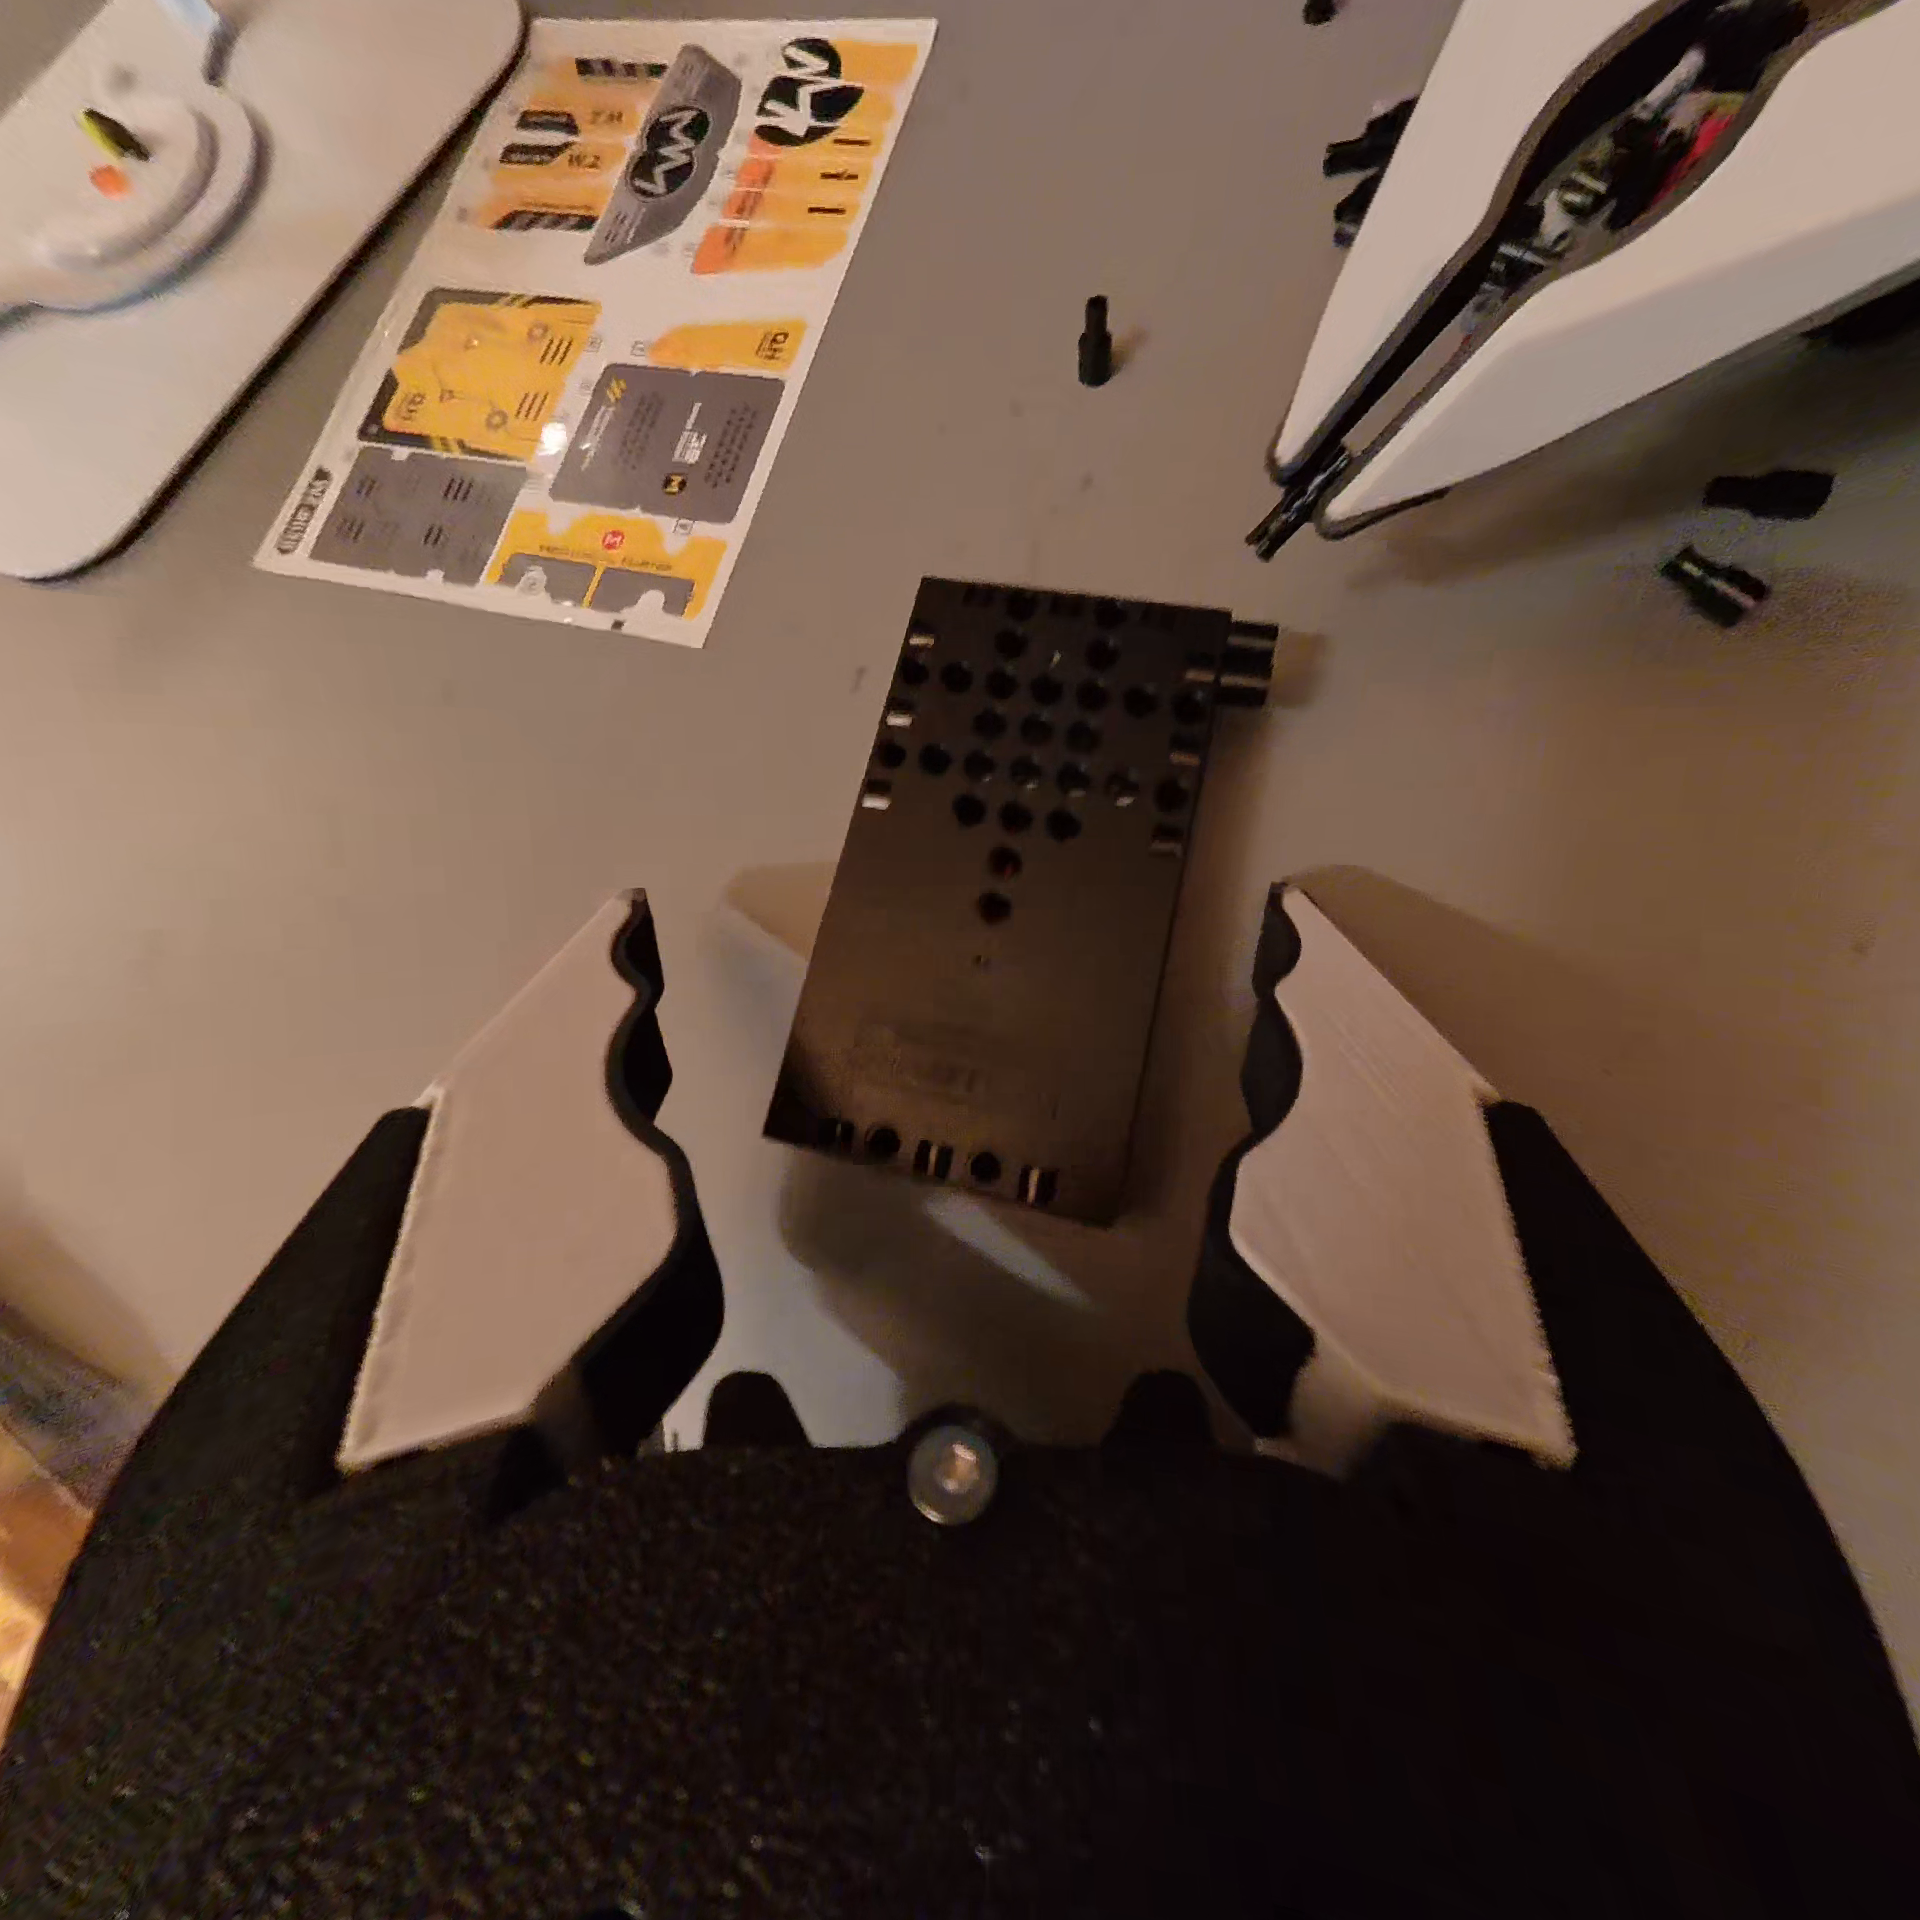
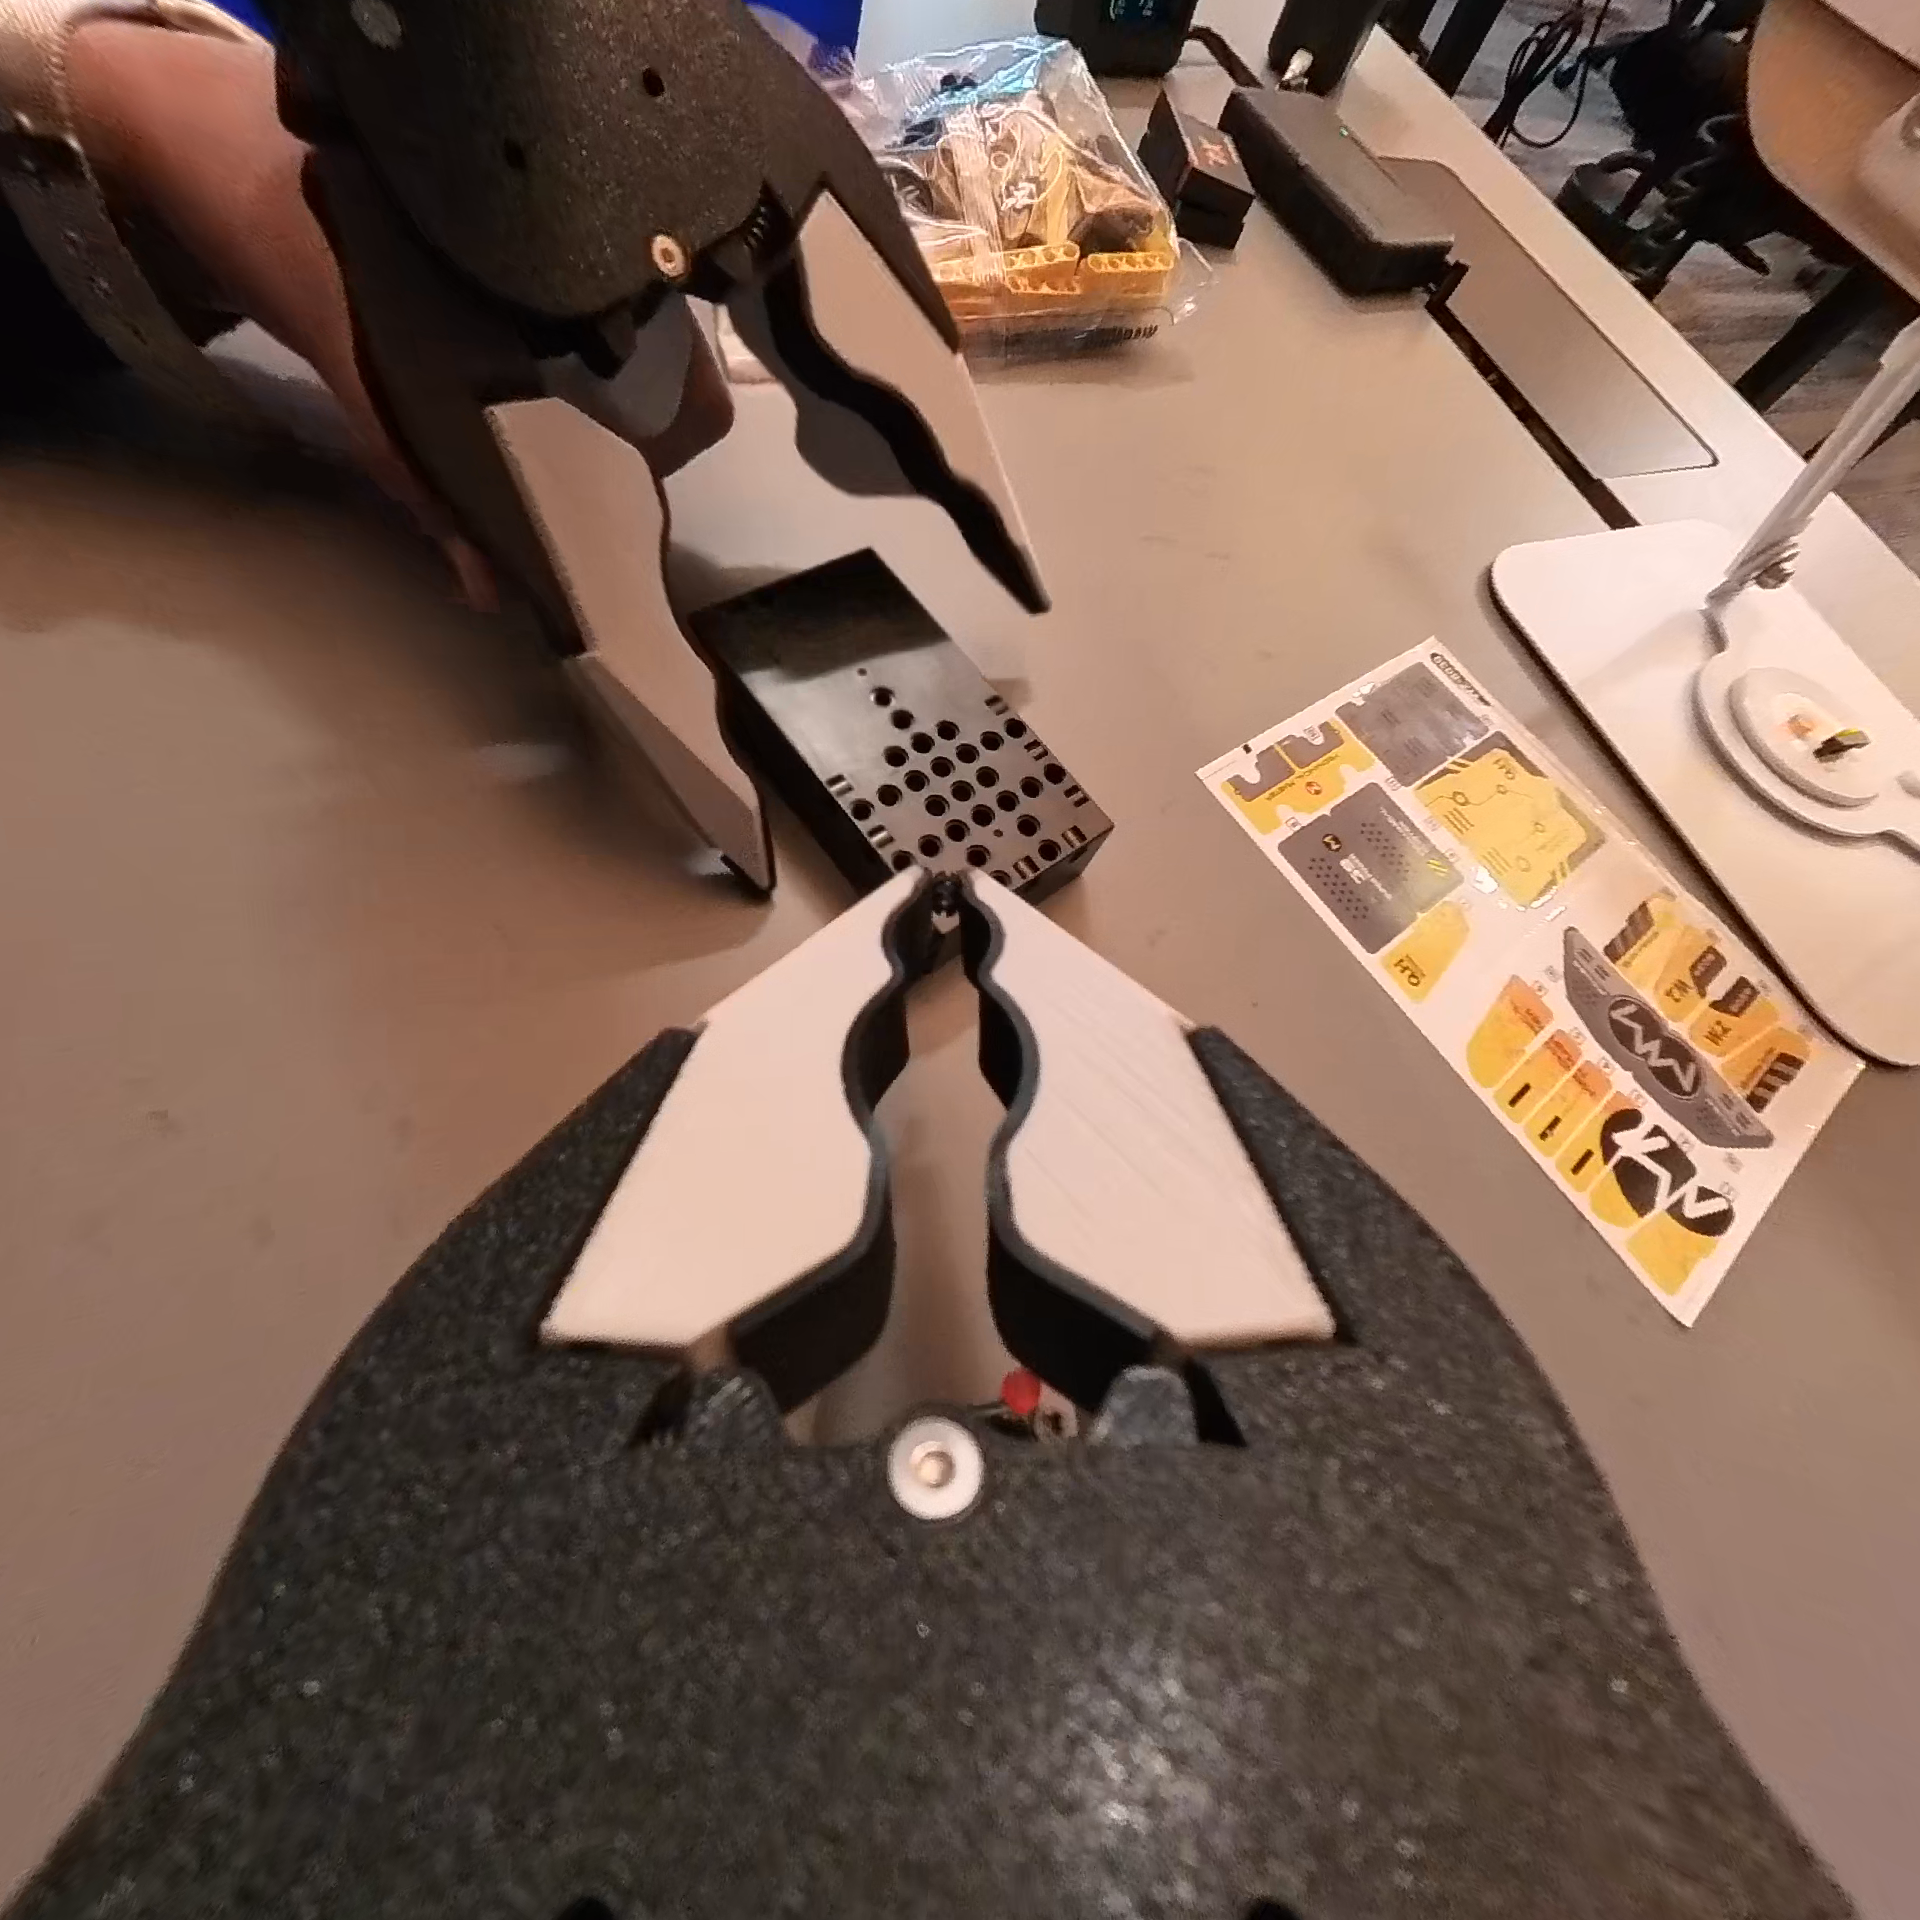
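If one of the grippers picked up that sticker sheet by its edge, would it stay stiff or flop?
The thin glossy yellow-and-grey sticker sheet would probably flop, since it lies flat like paper on the grey table. Its shiny surface looks slippery, and its low edge seems hard to get under.

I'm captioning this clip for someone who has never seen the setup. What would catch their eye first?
The black perforated block lying flat on the grey table, with the left gripper open astride its near end. The right gripper is pinched shut on a small black pin close by the block's holed end. Beside them lies a bright yellow and grey sticker sheet.
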`<state>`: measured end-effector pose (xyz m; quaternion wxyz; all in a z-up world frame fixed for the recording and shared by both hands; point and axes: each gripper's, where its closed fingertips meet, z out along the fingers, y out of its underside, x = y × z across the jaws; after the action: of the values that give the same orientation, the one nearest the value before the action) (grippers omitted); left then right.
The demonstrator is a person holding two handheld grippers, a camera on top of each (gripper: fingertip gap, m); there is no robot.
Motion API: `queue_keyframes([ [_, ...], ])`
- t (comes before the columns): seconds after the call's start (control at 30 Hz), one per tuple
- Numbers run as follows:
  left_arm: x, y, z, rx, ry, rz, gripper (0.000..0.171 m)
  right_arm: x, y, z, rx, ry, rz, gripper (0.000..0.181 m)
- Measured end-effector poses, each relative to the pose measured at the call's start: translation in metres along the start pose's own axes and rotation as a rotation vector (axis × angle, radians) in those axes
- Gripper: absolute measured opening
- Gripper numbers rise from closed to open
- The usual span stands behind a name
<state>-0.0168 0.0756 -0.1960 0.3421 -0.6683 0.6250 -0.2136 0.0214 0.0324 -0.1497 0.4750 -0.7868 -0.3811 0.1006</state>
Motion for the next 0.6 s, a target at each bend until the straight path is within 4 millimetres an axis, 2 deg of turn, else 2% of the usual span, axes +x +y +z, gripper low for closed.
queue_keyframes([
  [0.1, 0.013, 0.000, 0.002, -0.016, 0.106, -0.023, 0.087, 0.002, -0.001, -0.002, 0.006, 0.009, 0.005, 0.005],
  [0.13, 0.014, 0.000, 0.002, -0.017, 0.131, -0.038, 0.069, 0.003, -0.002, -0.002, 0.011, 0.012, 0.008, 0.005],
  [0.23, 0.014, -0.003, 0.001, -0.004, 0.153, -0.140, 0.067, 0.006, -0.006, -0.005, 0.029, 0.035, -0.002, 0.005],
  [0.37, 0.009, -0.014, -0.003, 0.070, 0.254, -0.430, 0.066, 0.017, -0.008, -0.010, 0.027, 0.140, -0.084, 0.005],
  [0.47, 0.005, -0.018, -0.007, 0.129, 0.362, -0.604, 0.066, 0.018, -0.006, -0.008, 0.006, 0.168, -0.126, 0.005],
  [0.6, 0.004, -0.019, -0.008, 0.134, 0.377, -0.636, 0.066, 0.015, -0.008, -0.004, 0.019, 0.179, -0.152, 0.005],
])
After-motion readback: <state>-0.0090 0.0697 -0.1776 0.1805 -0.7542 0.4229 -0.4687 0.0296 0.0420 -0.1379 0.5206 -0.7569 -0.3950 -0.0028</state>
